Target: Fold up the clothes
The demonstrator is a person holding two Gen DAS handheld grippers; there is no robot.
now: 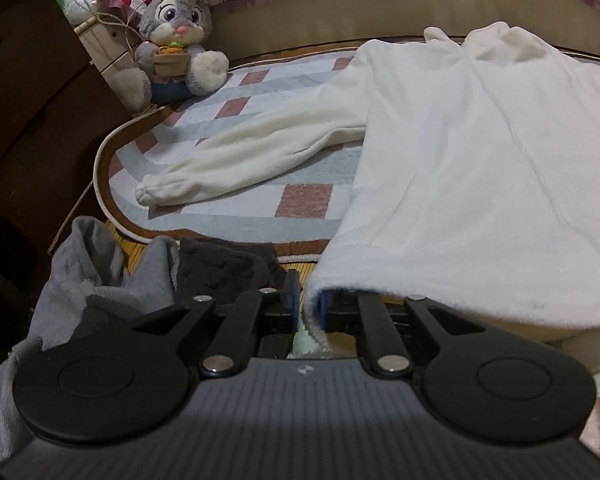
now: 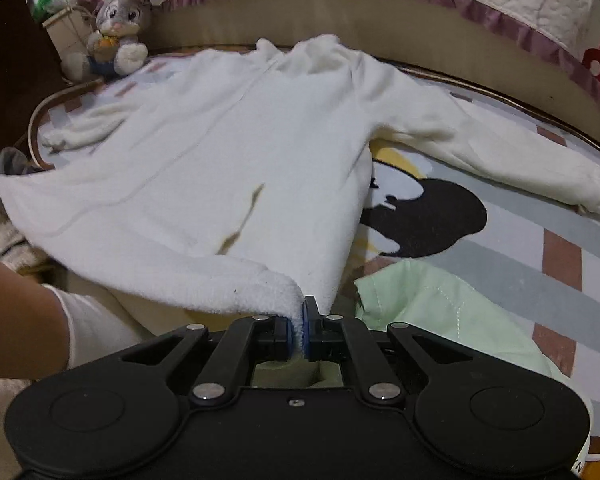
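My left gripper (image 1: 308, 309) pinches one bottom hem corner of the white fleece long-sleeved top (image 1: 480, 168); my right gripper (image 2: 299, 330) pinches the other corner. The top lies spread on the checked pastel rug (image 1: 300, 204), hem lifted, sleeves splayed outward. Grey crumpled cloth (image 1: 100, 280) crowds the left edge; pale green fabric (image 2: 432, 304) sits right.
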